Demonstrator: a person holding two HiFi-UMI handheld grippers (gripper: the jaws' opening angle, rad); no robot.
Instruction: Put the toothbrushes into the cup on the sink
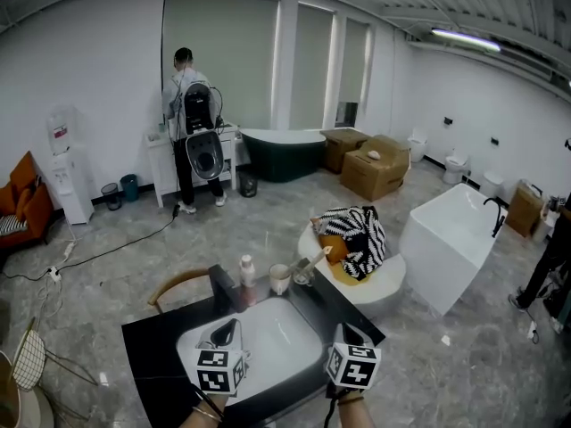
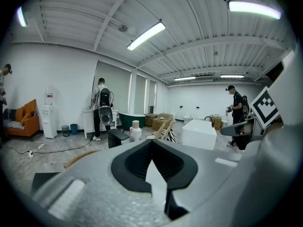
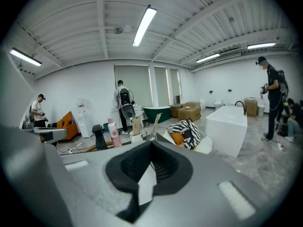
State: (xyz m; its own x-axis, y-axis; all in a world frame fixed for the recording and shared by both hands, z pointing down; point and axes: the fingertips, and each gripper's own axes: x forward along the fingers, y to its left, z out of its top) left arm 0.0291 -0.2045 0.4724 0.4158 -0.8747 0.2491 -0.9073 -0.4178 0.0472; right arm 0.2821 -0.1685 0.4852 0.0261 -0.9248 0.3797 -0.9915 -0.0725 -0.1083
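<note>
A white sink [image 1: 268, 346] sits in a black counter [image 1: 152, 355] below me. At its back stand a black faucet [image 1: 223, 285], a pink-capped bottle [image 1: 247, 279], a white cup [image 1: 279, 279] and a glass cup [image 1: 303, 275] with pale toothbrushes [image 1: 318, 259] leaning out of it. My left gripper [image 1: 227, 333] and right gripper [image 1: 348, 334] hover over the sink's near side, both shut and empty. The left gripper view shows shut jaws [image 2: 151, 143] with the bottle [image 2: 136, 130] and toothbrushes [image 2: 163, 128] beyond. From the right gripper [image 3: 151, 144] I see the bottle [image 3: 112, 133], white cup [image 3: 136, 136] and a toothbrush [image 3: 155, 123].
A round tub [image 1: 379, 283] holding a striped cloth [image 1: 357, 233] stands just behind the counter, a white bathtub [image 1: 451, 239] to its right. Farther off are cardboard boxes [image 1: 375, 168], a dark bathtub [image 1: 284, 150] and a person [image 1: 192, 123] at a vanity. Another person [image 1: 549, 261] stands at the right edge.
</note>
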